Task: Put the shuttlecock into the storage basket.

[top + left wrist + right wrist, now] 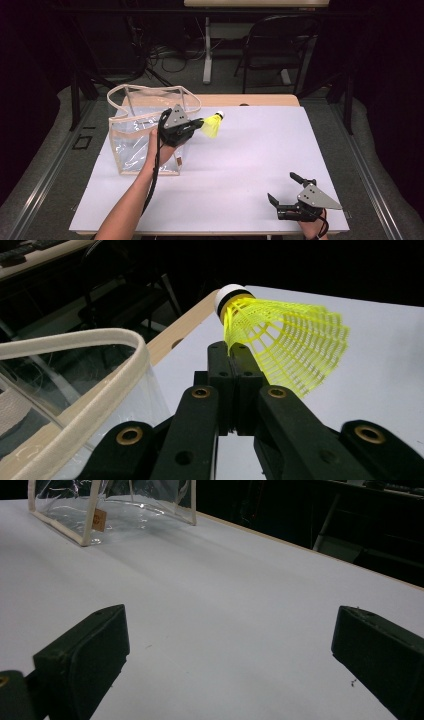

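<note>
One shuttlecock point(212, 126) clamped in left hand-held gripper point(198, 123); one bag point(131, 131); right hand-held gripper point(283, 188) spread.

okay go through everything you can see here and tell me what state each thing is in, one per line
Shuttlecock: yellow, pinched by its skirt edge, lifted off the table.
Left gripper: shut on the shuttlecock, beside the bag's rim.
Right gripper: jaws wide open, nothing between them, low over the table.
Clear bag: upright, top open.
Table: white top.
</note>
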